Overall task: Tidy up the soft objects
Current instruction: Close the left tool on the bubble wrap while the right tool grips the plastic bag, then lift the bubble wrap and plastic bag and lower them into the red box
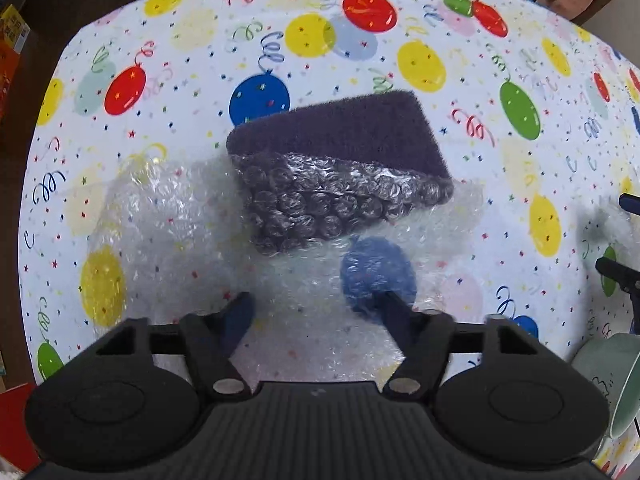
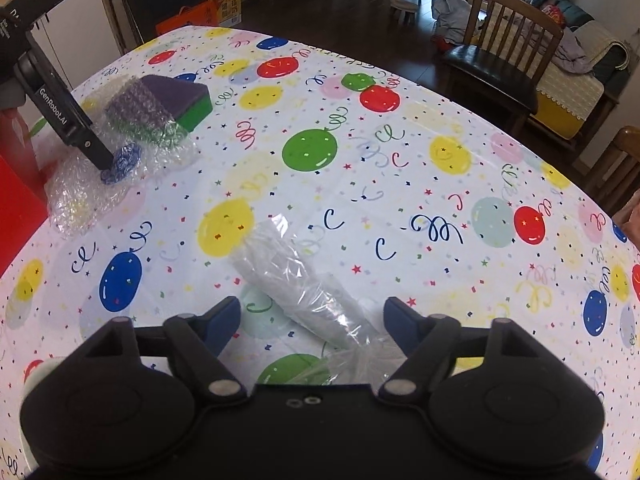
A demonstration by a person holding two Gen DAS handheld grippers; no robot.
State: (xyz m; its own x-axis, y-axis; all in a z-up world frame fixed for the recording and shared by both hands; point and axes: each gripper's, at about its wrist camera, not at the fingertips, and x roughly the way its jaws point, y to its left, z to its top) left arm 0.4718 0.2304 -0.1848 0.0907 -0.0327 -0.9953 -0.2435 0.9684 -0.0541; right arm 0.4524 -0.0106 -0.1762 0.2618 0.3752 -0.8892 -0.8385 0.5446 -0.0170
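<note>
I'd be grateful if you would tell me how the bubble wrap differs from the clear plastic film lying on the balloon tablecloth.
The bubble wrap is covered in raised bubbles; the clear plastic film is smooth and creased. The bubble wrap lies spread out and drapes over part of the purple and green sponge; the film is bunched into a narrow strip and covers nothing. The bubble wrap sits under the left claw, the film between the right claw's open fingers. Both are see-through and rest on the tablecloth.
</note>
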